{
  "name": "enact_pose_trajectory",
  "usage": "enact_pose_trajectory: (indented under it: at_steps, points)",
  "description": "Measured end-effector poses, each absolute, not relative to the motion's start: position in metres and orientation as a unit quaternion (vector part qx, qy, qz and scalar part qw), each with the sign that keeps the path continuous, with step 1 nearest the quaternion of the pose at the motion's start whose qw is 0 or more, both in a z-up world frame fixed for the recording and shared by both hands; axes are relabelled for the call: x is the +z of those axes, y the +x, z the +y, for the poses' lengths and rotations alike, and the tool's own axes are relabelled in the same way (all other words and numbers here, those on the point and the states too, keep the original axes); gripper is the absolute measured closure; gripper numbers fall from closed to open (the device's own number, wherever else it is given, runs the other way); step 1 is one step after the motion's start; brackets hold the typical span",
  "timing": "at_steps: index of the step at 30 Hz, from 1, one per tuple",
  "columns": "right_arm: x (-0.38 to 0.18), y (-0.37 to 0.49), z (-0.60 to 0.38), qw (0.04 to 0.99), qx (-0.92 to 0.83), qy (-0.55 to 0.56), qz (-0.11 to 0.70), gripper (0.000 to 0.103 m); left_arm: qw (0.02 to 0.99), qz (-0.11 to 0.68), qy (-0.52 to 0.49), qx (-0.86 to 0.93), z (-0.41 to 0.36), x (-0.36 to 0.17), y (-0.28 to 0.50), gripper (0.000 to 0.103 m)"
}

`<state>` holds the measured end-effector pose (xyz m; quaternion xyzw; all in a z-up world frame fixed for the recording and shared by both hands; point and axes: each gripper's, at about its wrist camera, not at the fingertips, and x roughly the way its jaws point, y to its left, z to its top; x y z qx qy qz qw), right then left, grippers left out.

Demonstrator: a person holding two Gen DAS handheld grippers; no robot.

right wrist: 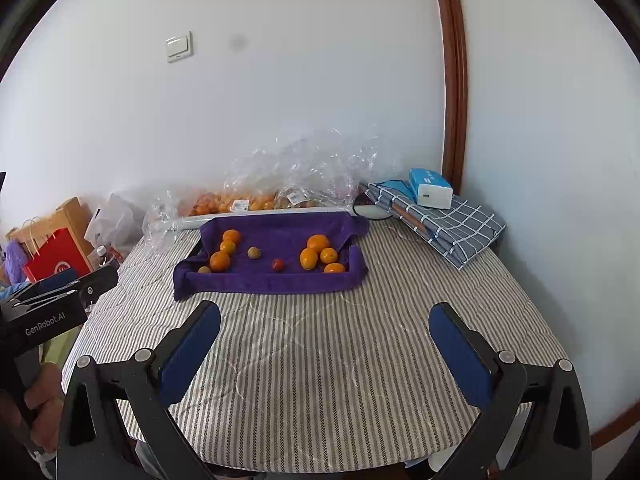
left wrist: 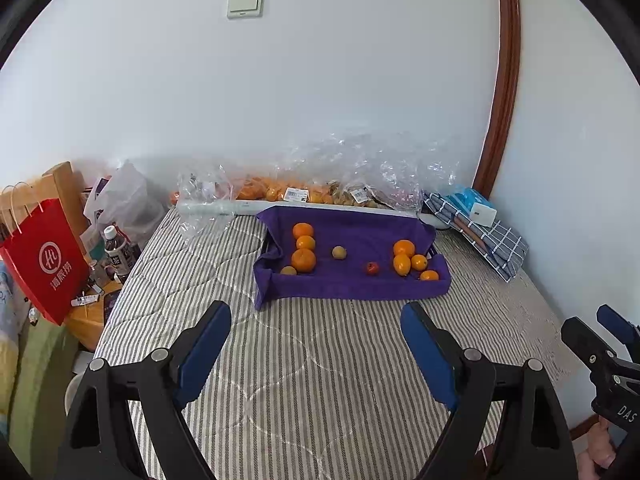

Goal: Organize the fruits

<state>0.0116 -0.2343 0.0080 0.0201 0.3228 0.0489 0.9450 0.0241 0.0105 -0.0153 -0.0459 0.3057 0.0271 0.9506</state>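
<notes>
My left gripper point(left wrist: 316, 344) and right gripper point(right wrist: 324, 344) hover spread and empty above the striped quilted counter point(right wrist: 320, 360). Beyond, the purple towel-lined tray point(left wrist: 352, 284), long axis left-right, holds small round orange fruits point(left wrist: 303, 260) clustered at both ends.

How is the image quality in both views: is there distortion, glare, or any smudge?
Left wrist view: strong fisheye bending, the door frame curves; black corners; clear plastic bags glint; the fruits on the purple towel stay sharp. Right wrist view: same bending and dark corners; a faint grey smudge on the wall beside the light switch; soft, even daylight, weak shadows.
</notes>
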Motion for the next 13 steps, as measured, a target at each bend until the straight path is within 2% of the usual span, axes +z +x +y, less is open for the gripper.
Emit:
enact_pose_trajectory:
  at_steps: [13]
  points:
    - [0.0084,0.0146,-0.2338,0.945,0.051,0.021,0.321,0.0,0.952,0.303,-0.042,0.03,0.0107,-0.0117,0.0247,0.016]
